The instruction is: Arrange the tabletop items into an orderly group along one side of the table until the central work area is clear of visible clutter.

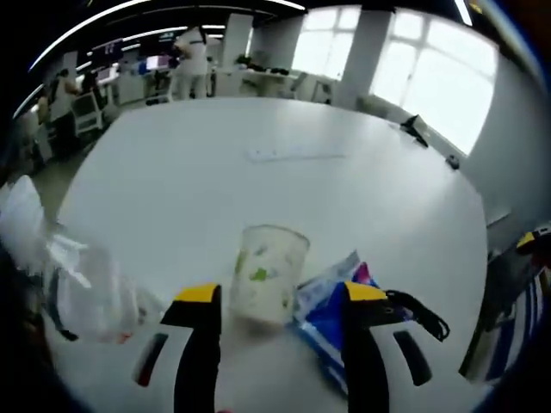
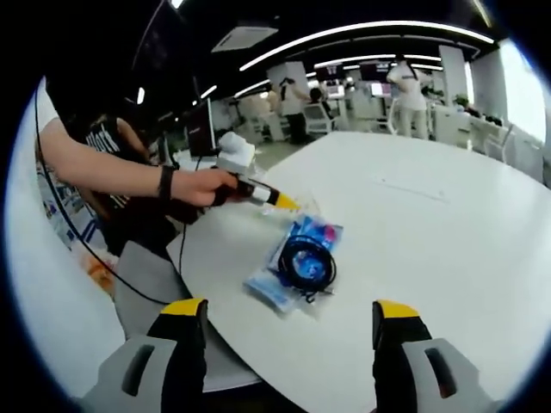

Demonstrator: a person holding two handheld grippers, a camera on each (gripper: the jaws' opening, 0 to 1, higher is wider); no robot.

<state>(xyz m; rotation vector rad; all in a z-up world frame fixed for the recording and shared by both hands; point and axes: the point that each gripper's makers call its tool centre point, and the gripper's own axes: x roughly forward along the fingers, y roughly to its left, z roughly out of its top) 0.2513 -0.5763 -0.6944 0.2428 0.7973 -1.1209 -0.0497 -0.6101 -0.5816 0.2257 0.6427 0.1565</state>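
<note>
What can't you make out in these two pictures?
- Left gripper view: the blue packet is partly hidden behind the left gripper and the paper cup, so its print is unreadable.
- Left gripper view: the clear plastic wrap is blurred and cut by the edge.
- Right gripper view: the black cable covers the packet's middle.
- Right gripper view: the cup is hidden.

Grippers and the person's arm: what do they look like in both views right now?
Each gripper has two black jaws capped with yellow tips on grey bodies with dark slots: the left gripper, the right gripper. In the right gripper view the left one shows a white box and a yellow tip. The person's hand wears a dark wristband, with a white short sleeve. A thin black cable trails down.
</note>
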